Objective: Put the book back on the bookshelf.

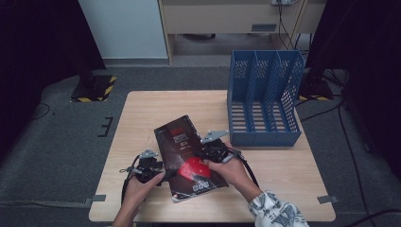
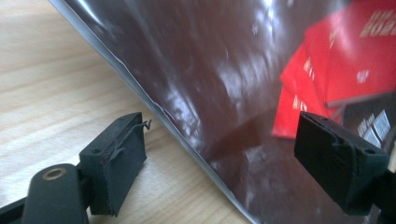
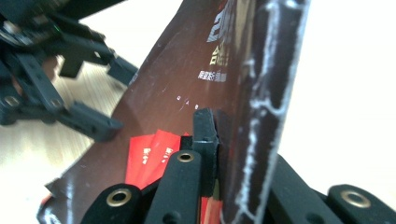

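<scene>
Glossy dark book [image 1: 187, 156] at near edge of worktop [image 1: 142, 113], tilted up; right gripper [image 1: 213, 150] fingers clamped on its right edge; left gripper [image 1: 149, 165] fingers wide, straddling left edge, not pressing; cover looks slick, floppy; grip near spine

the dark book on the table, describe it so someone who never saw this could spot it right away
On the light wooden table, look in front of the blue file rack, near the table's front edge. The book lies between the two hand-held grippers: a glossy dark cover with a red patch and pale lettering, the one dark flat item there.
</scene>
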Demonstrator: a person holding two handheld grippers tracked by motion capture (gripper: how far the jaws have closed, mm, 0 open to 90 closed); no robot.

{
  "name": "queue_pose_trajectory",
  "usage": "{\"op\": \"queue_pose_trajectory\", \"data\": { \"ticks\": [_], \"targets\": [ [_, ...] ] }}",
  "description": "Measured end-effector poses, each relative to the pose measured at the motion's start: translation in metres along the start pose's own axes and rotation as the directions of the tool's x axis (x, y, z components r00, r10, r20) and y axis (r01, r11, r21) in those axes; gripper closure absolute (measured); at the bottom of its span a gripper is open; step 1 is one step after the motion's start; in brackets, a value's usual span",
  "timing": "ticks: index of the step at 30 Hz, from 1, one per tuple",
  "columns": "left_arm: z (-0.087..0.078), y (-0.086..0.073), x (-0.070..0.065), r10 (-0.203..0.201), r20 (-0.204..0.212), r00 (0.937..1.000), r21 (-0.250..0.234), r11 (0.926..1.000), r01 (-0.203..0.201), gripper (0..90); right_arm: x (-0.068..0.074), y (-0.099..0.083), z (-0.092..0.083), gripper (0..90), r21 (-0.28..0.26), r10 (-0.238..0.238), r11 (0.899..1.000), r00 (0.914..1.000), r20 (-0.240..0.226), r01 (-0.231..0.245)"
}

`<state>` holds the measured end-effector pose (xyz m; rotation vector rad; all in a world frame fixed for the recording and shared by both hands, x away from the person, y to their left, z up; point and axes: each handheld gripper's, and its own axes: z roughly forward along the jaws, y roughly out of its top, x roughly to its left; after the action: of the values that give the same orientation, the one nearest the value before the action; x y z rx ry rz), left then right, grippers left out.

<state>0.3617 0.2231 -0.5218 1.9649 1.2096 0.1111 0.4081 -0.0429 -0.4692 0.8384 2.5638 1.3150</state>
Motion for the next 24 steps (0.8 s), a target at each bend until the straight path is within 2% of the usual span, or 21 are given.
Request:
{"op": "queue_pose_trajectory", "data": {
  "ticks": [6, 14, 19, 23, 24],
  "targets": [
    [0.001, 0.000, -0.002, 0.008, 0.021, 0.9997, 0.005, 1.0000, -0.009, 19.1, 0.002, 0.009, -0.008, 86.8, -0.027, -0.016, 1.000, 0.9999, -0.002, 0.016],
    [0.007, 0.000, -0.005, 0.027, 0.060, 0.9978, 0.027, 0.9992, -0.029, 22.1, 0.002, 0.014, -0.013, 86.9, -0.052, -0.016, 0.999, 0.9995, -0.029, 0.014],
    [0.010, 0.000, -0.007, 0.036, 0.078, 0.9963, 0.025, 0.9990, -0.038, 24.2, 0.003, 0.018, -0.016, 86.9, -0.064, -0.011, 0.998, 0.9993, -0.037, 0.008],
    [0.010, 0.000, -0.007, 0.042, 0.070, 0.9966, 0.016, 0.9989, -0.043, 28.8, 0.003, 0.020, -0.018, 86.9, -0.069, -0.012, 0.998, 0.9987, -0.049, 0.009],
    [0.009, 0.000, -0.005, 0.021, 0.069, 0.9974, 0.013, 0.9997, -0.022, 32.0, 0.003, 0.021, -0.018, 86.9, -0.068, -0.012, 0.998, 0.9987, -0.050, 0.009]
  ]
}}
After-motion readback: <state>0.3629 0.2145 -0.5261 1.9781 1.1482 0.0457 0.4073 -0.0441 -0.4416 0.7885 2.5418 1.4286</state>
